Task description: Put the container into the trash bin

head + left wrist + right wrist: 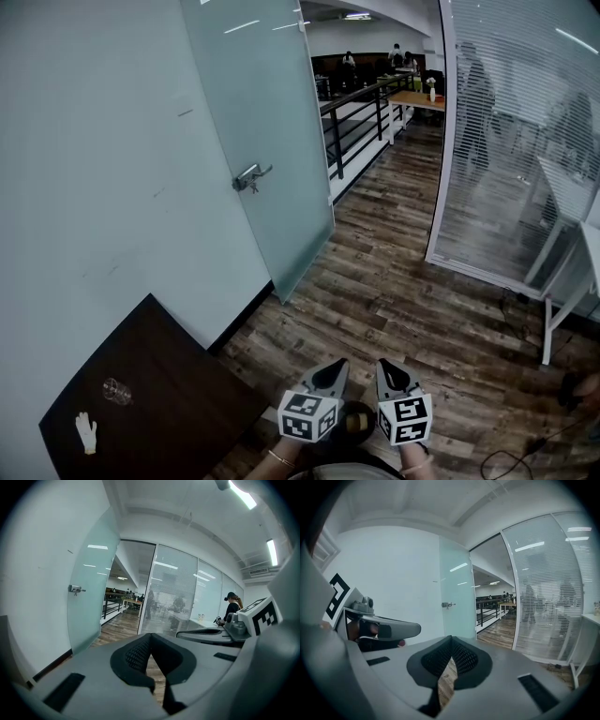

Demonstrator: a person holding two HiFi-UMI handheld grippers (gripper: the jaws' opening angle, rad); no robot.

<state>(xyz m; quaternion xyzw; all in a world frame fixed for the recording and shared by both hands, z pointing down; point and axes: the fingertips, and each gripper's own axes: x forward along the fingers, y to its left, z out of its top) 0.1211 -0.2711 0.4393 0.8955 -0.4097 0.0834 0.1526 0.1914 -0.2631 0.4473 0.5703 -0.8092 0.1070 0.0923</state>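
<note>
A small clear container [116,391] rests on a dark brown table [178,403] at the lower left, beside a little white glove-shaped thing [86,432]. No trash bin shows in any view. My left gripper [328,373] and right gripper [394,370] hover side by side over the wooden floor, right of the table and well apart from the container. Each has its jaws closed tip to tip with nothing between them, as seen on the left gripper [151,637] and the right gripper [451,640]. Both point roughly level toward the corridor.
A frosted glass door [267,141] with a metal handle [251,176] stands ajar ahead on the left. A glass partition with blinds [511,141] runs along the right, with a white desk [572,244] and floor cables [525,450]. A black railing [361,117] lines the corridor. A person [230,606] stands at right.
</note>
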